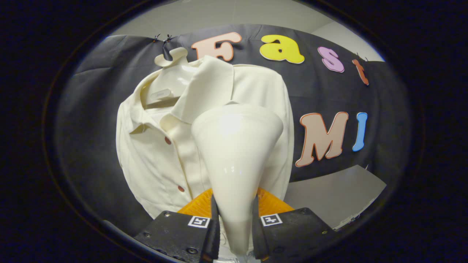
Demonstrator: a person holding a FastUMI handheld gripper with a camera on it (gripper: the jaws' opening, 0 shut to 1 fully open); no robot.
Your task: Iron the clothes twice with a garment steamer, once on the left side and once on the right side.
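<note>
A cream shirt with brown buttons hangs on a pale hanger against the booth wall. My gripper is shut on the handle of a white garment steamer. The steamer's wide head rises between and beyond the fingers and covers the shirt's right front, below the collar. Whether the head touches the cloth I cannot tell. The button placket and the shirt's left front stay in sight beside the steamer.
A grey surface lies to the right, below the wall. A pale ceiling spans the top, above the wall.
</note>
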